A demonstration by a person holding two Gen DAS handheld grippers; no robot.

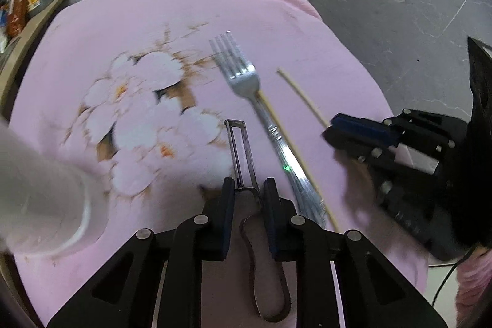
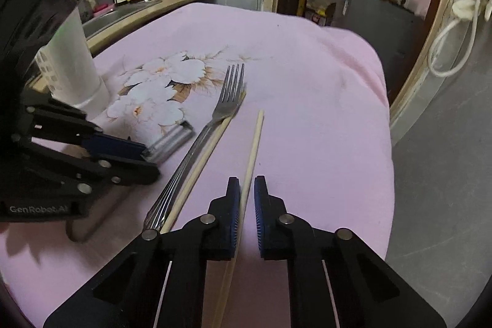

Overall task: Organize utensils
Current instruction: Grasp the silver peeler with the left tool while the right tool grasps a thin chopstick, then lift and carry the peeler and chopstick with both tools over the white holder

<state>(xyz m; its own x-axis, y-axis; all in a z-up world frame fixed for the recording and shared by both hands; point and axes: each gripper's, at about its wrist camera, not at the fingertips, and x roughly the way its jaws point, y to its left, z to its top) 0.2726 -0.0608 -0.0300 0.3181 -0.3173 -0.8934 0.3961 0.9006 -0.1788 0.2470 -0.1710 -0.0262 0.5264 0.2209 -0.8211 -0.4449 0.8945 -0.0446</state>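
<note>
Pink cloth: a pink fabric cover [image 2: 307, 76] printed with white blossoms drapes the table and carries every utensil.
Left tool: the left gripper [image 1: 248, 189] points steeply down with its blue-padded jaws drawn in against the neck of a dark metal peeler with a looped wire handle [image 1: 243, 149]; the blade frame runs out ahead of the fingertips and the loop trails back beneath the tool. Gripping at the neck probably keeps the peeler from swinging when it comes up.
Right tool: the right gripper [image 2: 247, 192] straddles a pale wooden chopstick [image 2: 255, 140]. In its own view one pad touches the stick while a narrow gap shows at the other, so the frames alone leave the pinch unclear; I judge the jaws together on it.
Second stick: another pale wooden chopstick [image 2: 203, 165] lies just left of the right tool, tucked against a silver four-tined fork with a ribbed handle [image 2: 215, 119], tines pointing away. Both are untouched.
Holder: a white cylindrical plastic container [image 2: 77, 66] stands upright to the far side of the left tool, likely the place meant for the utensils.
Progress: judging by the layout, sorting has barely begun, since all pieces rest on the cloth.
Risk: the thin stick may roll or slip from the pads if pinched off-centre.
</note>
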